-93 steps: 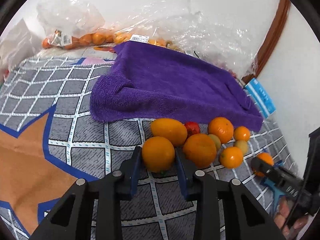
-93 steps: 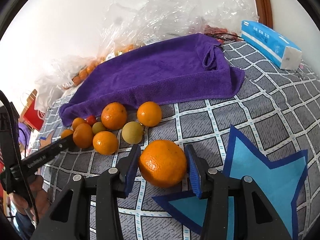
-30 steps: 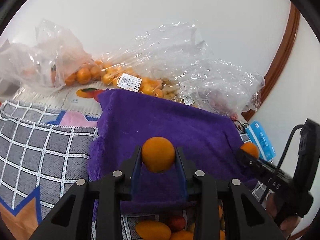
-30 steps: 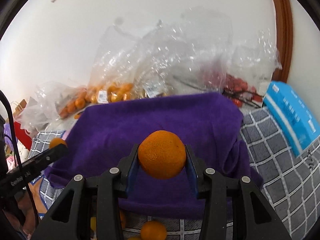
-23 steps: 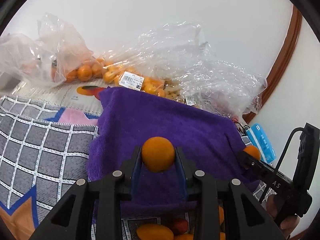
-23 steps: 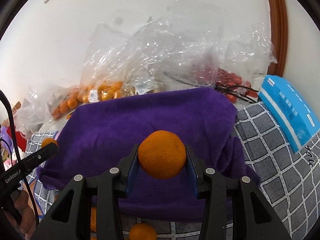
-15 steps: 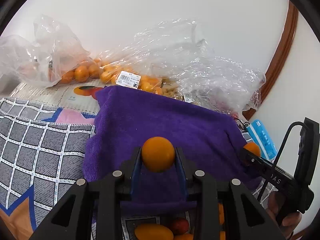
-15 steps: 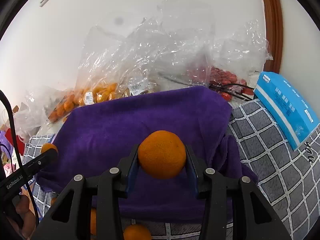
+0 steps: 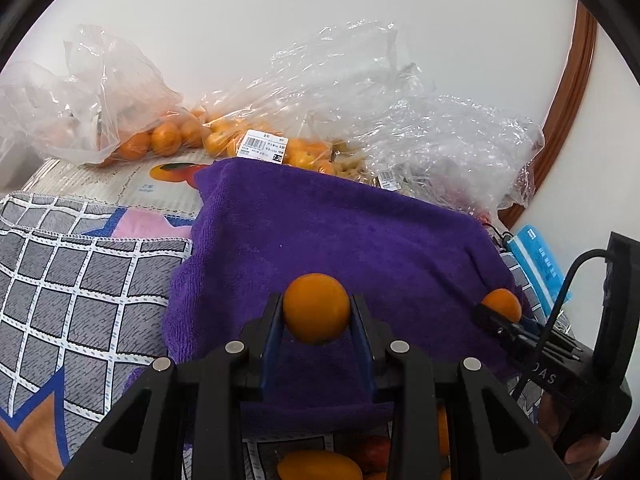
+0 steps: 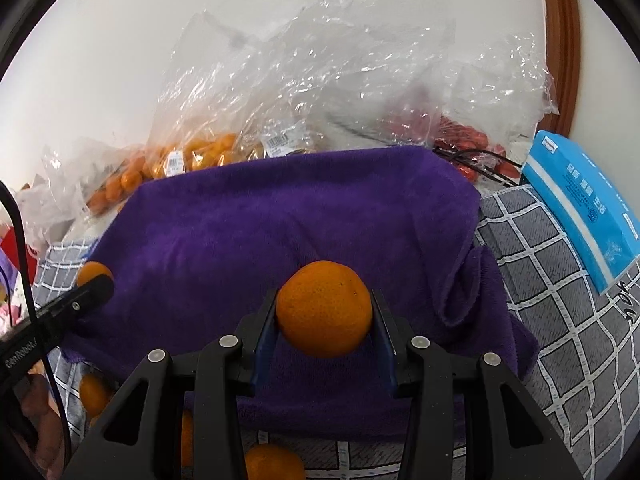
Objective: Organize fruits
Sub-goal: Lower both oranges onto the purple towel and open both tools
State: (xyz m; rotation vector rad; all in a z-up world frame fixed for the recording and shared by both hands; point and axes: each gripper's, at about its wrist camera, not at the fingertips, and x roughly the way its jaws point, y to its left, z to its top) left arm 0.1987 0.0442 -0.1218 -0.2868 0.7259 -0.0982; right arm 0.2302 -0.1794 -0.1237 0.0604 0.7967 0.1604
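My left gripper (image 9: 317, 312) is shut on a smooth small orange (image 9: 316, 307), held in the air over the near part of the purple towel (image 9: 340, 240). My right gripper (image 10: 324, 312) is shut on a larger, dimpled orange (image 10: 324, 308), also above the purple towel (image 10: 280, 224). Each gripper shows at the edge of the other's view: the right gripper (image 9: 500, 312) with its orange at the right, the left gripper (image 10: 94, 280) with its orange at the left. Several loose fruits (image 9: 316, 466) lie on the checked cloth below the towel's near edge.
Clear plastic bags with oranges (image 9: 160, 140) and other produce (image 10: 460, 136) pile against the white wall behind the towel. A blue tissue pack (image 10: 588, 208) lies to the right. A grey checked cloth (image 9: 80, 264) covers the surface. A brown door frame (image 9: 572, 80) stands at far right.
Since three seconds ago both grippers lifted their oranges off the checked cloth and carried them over the towel. Over the last second the views barely shift.
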